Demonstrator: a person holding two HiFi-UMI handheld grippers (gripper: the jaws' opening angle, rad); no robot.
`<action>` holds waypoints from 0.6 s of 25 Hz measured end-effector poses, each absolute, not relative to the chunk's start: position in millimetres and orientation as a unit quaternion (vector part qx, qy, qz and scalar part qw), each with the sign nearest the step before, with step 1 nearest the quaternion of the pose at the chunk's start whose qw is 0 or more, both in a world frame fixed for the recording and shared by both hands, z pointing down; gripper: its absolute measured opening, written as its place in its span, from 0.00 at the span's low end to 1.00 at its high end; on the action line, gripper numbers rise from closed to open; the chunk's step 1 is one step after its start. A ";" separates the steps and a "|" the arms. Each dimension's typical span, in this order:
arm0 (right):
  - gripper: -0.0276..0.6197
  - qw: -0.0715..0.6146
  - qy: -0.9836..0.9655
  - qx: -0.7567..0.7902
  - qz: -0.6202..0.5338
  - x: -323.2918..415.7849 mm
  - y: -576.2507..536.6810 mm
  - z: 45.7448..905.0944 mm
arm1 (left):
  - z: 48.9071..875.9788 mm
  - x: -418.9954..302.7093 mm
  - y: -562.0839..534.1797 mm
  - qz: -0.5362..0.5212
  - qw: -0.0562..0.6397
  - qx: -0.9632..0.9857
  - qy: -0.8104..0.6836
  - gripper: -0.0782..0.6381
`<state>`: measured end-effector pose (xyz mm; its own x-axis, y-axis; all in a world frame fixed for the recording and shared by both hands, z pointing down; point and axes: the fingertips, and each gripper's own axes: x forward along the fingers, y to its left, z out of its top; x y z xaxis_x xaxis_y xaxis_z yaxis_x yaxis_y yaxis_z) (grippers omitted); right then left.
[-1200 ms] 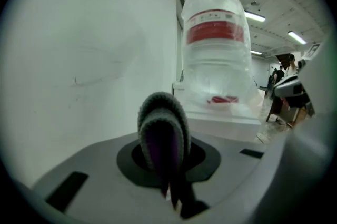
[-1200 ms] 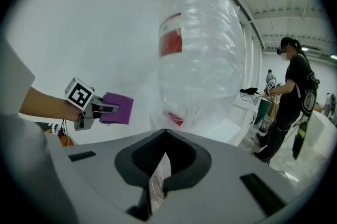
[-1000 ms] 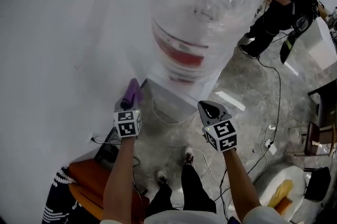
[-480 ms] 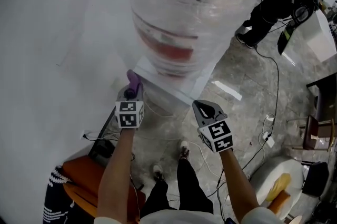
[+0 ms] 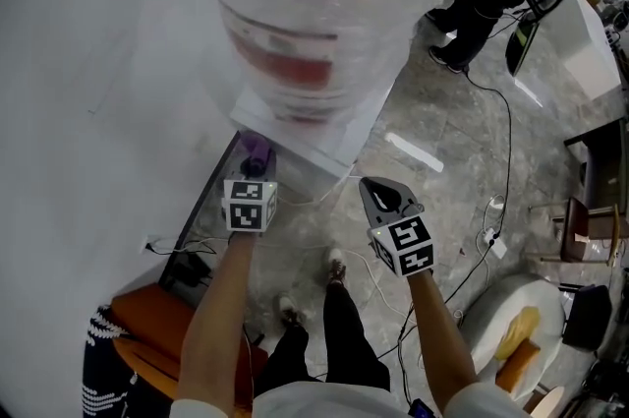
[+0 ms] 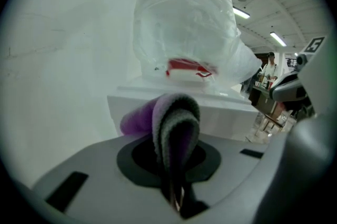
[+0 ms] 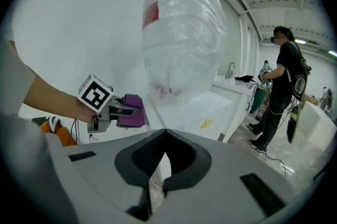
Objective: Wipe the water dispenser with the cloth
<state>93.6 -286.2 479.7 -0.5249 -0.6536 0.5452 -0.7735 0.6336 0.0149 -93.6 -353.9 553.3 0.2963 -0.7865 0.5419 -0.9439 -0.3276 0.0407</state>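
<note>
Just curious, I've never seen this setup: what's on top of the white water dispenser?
A big clear water bottle with a red label stands on the water dispenser. The bottle's bulk hides its neck and most of the dispenser's top.

Both forearms reach forward; left tongs [image 5: 257,166] pinch the cloth [image 6: 177,122]; right tongs [image 5: 380,191] closed, empty.

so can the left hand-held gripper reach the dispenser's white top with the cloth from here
Probably yes: the left hand-held gripper, shut on the purple cloth, sits right by the dispenser's white top, with nothing between them.
</note>
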 end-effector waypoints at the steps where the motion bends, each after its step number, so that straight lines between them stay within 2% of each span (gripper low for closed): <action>1: 0.05 0.260 -0.864 0.416 0.116 96.5 -284.3 478.8 | 553.7 -87.8 -351.2 0.217 0.184 0.787 -0.547 0.17; 15: 0.05 0.247 -0.841 0.463 0.131 136.3 -241.2 470.8 | 547.6 15.2 -300.9 0.213 0.187 0.839 -0.465 0.17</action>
